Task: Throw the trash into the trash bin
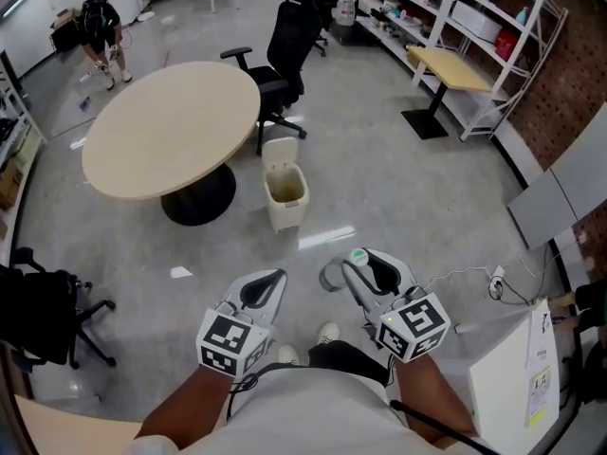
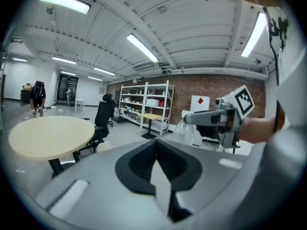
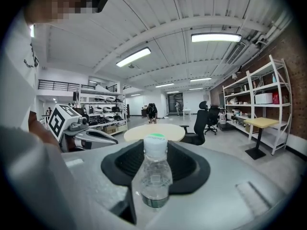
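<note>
Holding bottle (image 3: 154, 176), open floor (image 1: 408, 192) toward bin (image 1: 285, 214)

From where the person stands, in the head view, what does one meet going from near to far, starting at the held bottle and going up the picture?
Plastic bottle → trash bin, its lid up → black office chair.

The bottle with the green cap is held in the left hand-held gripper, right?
No. The bottle with the green cap is held in the right hand-held gripper; the right gripper view shows it between those jaws.
</note>
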A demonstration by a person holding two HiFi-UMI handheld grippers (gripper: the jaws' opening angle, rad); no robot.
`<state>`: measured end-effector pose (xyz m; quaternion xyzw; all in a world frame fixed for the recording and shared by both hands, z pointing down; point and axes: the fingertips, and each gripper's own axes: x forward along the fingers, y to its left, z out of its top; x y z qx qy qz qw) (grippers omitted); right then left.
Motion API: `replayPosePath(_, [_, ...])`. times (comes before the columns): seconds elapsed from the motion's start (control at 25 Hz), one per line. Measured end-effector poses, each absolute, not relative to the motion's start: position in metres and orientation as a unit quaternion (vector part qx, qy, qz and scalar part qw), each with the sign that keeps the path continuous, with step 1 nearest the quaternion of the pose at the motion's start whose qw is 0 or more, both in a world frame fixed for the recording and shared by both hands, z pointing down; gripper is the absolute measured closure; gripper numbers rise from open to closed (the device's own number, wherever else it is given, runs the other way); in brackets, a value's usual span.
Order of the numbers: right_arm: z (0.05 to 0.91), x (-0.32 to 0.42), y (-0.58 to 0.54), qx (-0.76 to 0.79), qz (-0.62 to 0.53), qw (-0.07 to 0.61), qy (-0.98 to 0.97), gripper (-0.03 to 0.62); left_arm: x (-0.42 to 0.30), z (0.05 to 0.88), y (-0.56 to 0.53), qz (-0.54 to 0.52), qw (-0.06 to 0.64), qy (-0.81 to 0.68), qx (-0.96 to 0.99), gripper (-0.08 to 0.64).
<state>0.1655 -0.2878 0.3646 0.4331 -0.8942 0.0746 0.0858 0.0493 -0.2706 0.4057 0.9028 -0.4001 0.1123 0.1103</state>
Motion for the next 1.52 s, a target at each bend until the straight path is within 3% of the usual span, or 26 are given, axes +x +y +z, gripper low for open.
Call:
replayPosePath(0.8, [0.386, 0.154, -0.319, 0.425, 0.092, 0.084, -0.897, 0.44, 0.04, 0.423, -0.309, 0.142, 0.123, -0.406, 0.894, 0.552])
replayPosePath(1.52, [0.397, 0.184, -0.419, 0.429, 0.105, 0.075, -0.894, 0.441, 0.074, 0.42, -0.404, 0.158, 0.119, -0.397, 0.896, 0.552])
